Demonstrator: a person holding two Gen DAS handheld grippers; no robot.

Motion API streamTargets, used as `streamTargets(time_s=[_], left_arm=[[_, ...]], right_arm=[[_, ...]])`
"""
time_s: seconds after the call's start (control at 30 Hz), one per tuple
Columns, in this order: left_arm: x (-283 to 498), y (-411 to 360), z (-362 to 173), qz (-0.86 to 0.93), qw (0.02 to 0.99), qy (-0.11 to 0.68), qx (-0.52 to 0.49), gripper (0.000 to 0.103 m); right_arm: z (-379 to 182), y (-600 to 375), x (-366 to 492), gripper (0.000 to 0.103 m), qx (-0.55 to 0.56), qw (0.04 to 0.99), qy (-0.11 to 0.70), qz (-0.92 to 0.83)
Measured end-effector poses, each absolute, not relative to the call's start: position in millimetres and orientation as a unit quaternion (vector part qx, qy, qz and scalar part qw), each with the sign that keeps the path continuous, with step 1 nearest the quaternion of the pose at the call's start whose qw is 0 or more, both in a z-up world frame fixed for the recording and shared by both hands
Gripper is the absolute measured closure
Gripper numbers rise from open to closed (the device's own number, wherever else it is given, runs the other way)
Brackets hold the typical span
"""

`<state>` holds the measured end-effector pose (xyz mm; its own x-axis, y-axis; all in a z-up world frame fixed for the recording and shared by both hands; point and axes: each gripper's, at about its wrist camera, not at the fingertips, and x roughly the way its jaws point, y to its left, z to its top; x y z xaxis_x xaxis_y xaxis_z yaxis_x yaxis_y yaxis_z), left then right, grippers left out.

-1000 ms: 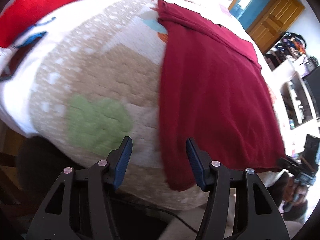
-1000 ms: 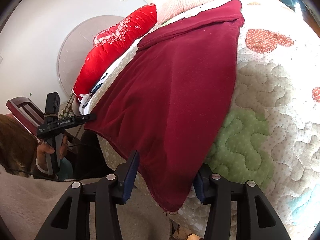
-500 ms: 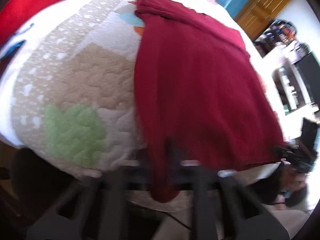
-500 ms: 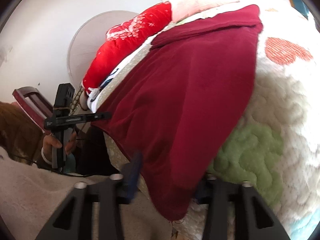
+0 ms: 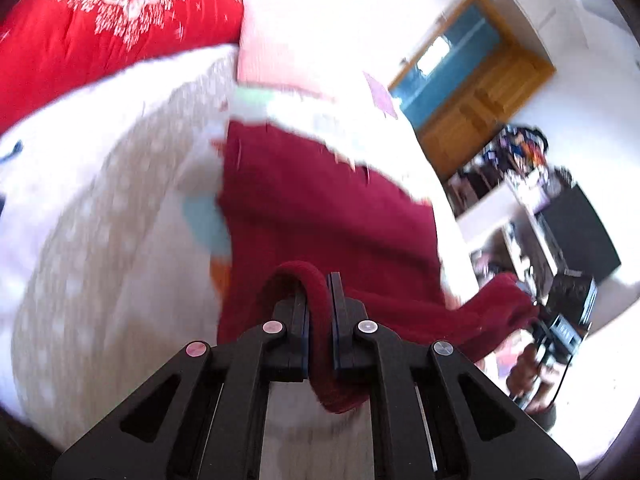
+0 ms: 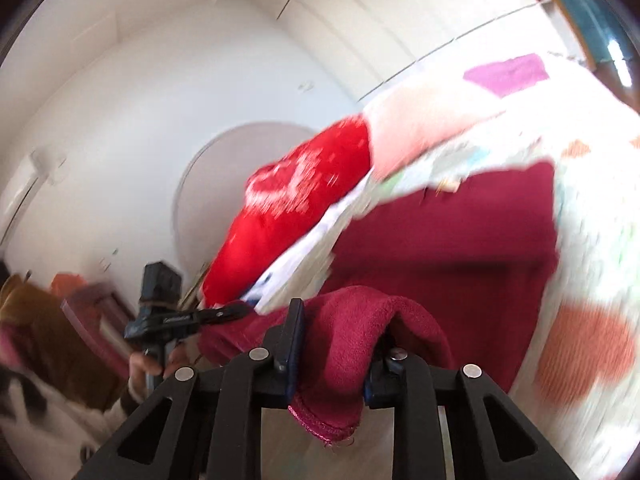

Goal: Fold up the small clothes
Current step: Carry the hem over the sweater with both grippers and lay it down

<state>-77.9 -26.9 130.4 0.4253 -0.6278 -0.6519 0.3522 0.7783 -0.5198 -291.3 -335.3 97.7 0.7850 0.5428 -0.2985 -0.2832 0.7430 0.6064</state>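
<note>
Both of your hand-held grippers, left [image 5: 319, 312] and right [image 6: 338, 346], are clamped on corners of the maroon cloth [image 5: 320, 216]; if you lift unevenly, one corner may slip and the fold becomes crooked on the bed [image 5: 112, 216].

The maroon garment [image 6: 440, 240] looked fleecy and matt; the quilt [image 5: 100, 240] was stitched cloth; the door [image 5: 480, 112] was glossy wood.
</note>
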Motion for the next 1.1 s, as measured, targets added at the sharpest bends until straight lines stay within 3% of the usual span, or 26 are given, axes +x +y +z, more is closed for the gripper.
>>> streamTargets(time_s=[0.27,0.43,0.53,0.6,0.63,0.67,0.7,0.73,0.93,1.1], left_arm=[[38,-72,131,-0.249,0.857,0.429,-0.141,0.097],[105,-89,90,-0.22,0.829,0.48,-0.183,0.097],[128,-77,69,-0.22,0.802,0.502,-0.237,0.084],[130,-68,76,-0.217,0.814,0.485,-0.235,0.073],[129,-64,82,-0.209,0.825,0.472,-0.229,0.052],[127,-59,89,-0.202,0.835,0.458,-0.228,0.038],[122,-53,97,-0.2,0.845,0.438,-0.234,0.037],[117,-52,102,-0.205,0.847,0.431,-0.235,0.037],[105,-86,101,-0.217,0.858,0.433,-0.171,0.037],[122,-119,66,-0.167,0.859,0.47,-0.118,0.037]], right_arm=[[101,-383,-184,0.086,0.29,0.916,0.235,0.145],[77,-415,-115,0.086,0.316,0.904,0.265,0.108],[48,-435,-78,0.082,0.339,0.879,0.329,0.066],[47,-444,-84,0.08,0.362,0.875,0.312,0.069],[51,-450,-91,0.073,0.374,0.878,0.29,0.073],[58,-456,-99,0.066,0.381,0.883,0.265,0.073],[62,-461,-105,0.054,0.386,0.886,0.248,0.067],[70,-468,-115,0.053,0.384,0.893,0.227,0.047],[97,-431,-121,0.056,0.28,0.927,0.24,0.069],[72,-407,-85,0.064,0.205,0.93,0.305,0.017]])
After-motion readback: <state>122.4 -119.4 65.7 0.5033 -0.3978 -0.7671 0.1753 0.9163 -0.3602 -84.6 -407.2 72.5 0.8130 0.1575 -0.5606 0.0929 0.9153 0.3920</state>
